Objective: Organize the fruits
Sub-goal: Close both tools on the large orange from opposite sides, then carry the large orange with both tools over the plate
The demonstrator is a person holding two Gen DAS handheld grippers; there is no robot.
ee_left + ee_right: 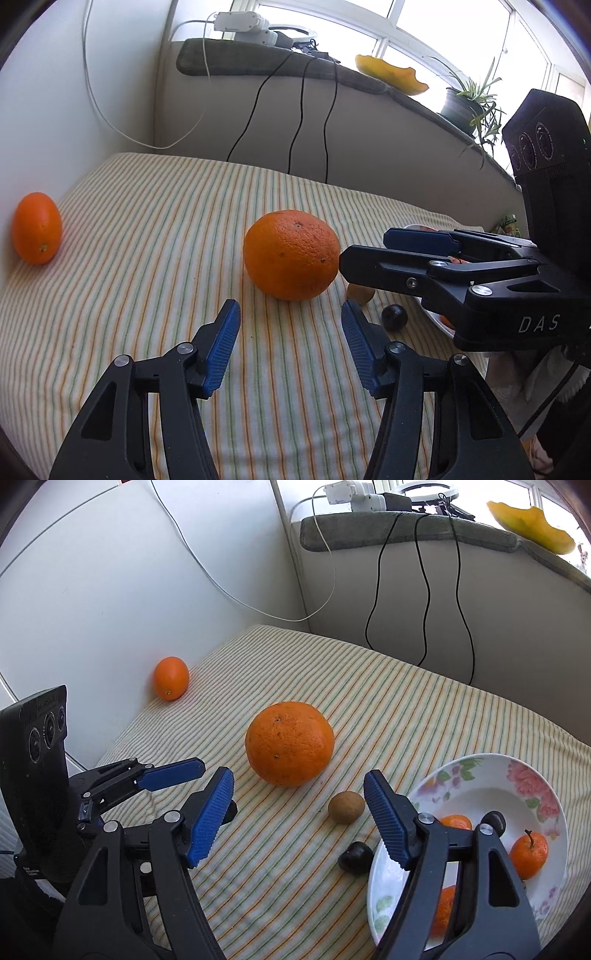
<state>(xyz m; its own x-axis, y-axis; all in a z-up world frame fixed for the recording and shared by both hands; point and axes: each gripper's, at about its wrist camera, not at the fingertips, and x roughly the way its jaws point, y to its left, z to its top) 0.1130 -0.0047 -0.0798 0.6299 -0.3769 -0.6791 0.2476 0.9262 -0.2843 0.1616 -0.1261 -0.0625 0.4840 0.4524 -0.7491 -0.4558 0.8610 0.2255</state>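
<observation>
Two claws, left claw (290,319) and right claw (299,788), gape empty, the large orange (291,254) just ahead between them.

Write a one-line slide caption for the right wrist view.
Open right gripper faces a large orange on striped cloth, floral bowl of small oranges alongside.

The table (388,701) wears a cream cloth with thin orange and green stripes. The big orange (290,744) is deep orange with dark specks; the small orange (171,678) at ten o'clock is brighter. The plate (524,771) is white with pink flowers and green leaves. Both tools are black with ribbed blue pads (213,818).
</observation>
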